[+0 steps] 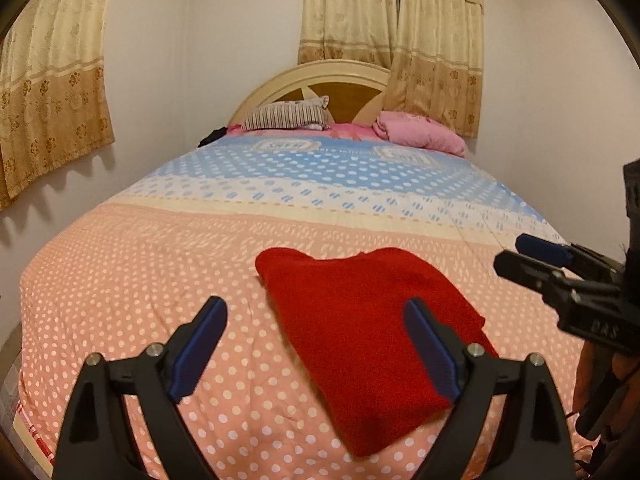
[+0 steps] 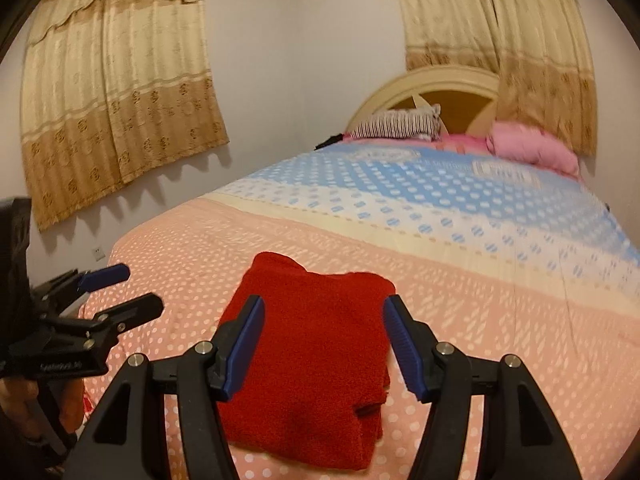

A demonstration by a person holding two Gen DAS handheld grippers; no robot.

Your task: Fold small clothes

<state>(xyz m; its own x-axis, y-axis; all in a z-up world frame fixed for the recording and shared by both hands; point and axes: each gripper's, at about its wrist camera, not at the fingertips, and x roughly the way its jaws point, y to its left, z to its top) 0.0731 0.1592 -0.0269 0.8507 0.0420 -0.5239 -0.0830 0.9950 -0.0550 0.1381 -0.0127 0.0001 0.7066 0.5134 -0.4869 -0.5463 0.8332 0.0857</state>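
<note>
Both your grippers are wide open and hold nothing. The left gripper [image 1: 316, 344] hovers with its blue ribbed pads [image 1: 202, 354] apart above the bedcover, one pad over the left part of the cloth and the other over bare cover. The right gripper [image 2: 322, 346] hangs with its two fingers spread on each side of the same cloth, above it and, as far as I can judge, not touching it.

Between and under them lies the red fuzzy knitted garment [image 1: 360, 336], which is the thing of the task. It rests on the near, pink dotted part of the quilted bedcover [image 1: 160, 264], already as a compact, roughly rectangular packet with several layers visible at its near edge. One small flap at the near right corner looks a little loose in the right wrist view.

So I judge the folding of this piece nearly or fully finished; perhaps only a last smoothing is left. No other small clothes waiting to be folded are visible. Far behind, at the wooden headboard [image 1: 320, 80], you see a striped pillow [image 1: 286, 116] and a pink bundle of bedding [image 1: 420, 132].
</note>
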